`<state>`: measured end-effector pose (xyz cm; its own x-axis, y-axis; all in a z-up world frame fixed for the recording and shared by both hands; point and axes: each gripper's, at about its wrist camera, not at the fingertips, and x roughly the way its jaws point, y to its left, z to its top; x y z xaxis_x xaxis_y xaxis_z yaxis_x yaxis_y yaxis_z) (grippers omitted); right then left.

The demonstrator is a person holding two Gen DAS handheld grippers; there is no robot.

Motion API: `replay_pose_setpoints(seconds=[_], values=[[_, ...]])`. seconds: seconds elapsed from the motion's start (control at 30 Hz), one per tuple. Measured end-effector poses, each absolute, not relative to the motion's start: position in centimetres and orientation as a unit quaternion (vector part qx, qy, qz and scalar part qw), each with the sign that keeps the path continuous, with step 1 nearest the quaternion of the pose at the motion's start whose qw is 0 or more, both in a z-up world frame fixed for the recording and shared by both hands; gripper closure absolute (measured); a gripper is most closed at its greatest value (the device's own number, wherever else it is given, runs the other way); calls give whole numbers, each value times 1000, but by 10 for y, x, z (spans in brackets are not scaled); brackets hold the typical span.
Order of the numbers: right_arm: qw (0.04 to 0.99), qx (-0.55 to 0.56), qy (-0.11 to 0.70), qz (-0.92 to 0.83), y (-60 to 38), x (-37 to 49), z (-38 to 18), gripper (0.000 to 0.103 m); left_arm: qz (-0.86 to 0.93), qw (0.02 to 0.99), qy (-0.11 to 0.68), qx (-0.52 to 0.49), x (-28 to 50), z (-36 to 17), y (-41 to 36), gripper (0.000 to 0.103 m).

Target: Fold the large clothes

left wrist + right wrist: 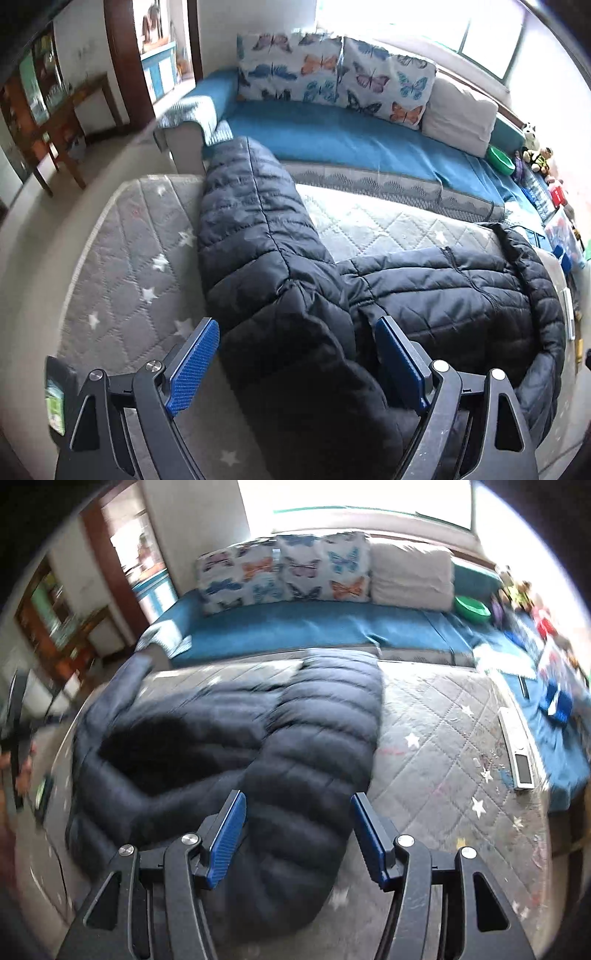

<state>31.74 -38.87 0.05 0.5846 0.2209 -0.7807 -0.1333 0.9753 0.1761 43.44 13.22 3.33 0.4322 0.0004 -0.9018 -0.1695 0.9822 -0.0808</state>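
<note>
A dark navy quilted puffer jacket lies on a grey star-patterned quilted mat. One sleeve stretches away toward the sofa. My left gripper hovers over the near part of the jacket where sleeve meets body. Its blue pads stand wide apart and open, pressing on nothing. In the right wrist view the jacket fills the left half of the mat. My right gripper hangs open above a ribbed sleeve, with the fabric below the fingers and not pinched.
A blue-covered sofa with butterfly pillows and a white cushion borders the mat's far side. A green bowl and toys sit at the sofa's right end. A white remote-like device lies on the mat's right edge. A wooden table stands far left.
</note>
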Motion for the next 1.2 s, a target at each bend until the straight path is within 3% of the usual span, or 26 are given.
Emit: replay_pose_setpoints(seconds=[0.47,0.57,0.67,0.7,0.73,0.83,0.93,1.2], values=[[836,269,464,118,-446,417,-76,39,71,819,568,-44,472,-21,130,11],[820,300,468,135,-446,429,-84,39,67,817,572,-42,474,-28,131,15],[814,312,468,143,-446,433,-87,39,51,819,570,-40,471,-30,128,38],[809,323,467,152,-445,433,-86,39,48,820,568,-41,470,-29,128,52],[807,328,463,162,-448,431,-86,44,41,823,565,-40,467,-27,126,63],[828,290,457,149,-440,425,-74,66,53,833,550,-24,454,-17,121,80],[855,244,439,131,-436,414,-58,79,67,848,525,1,427,0,114,85],[920,146,359,65,-426,328,10,88,46,874,482,-35,320,57,121,86]])
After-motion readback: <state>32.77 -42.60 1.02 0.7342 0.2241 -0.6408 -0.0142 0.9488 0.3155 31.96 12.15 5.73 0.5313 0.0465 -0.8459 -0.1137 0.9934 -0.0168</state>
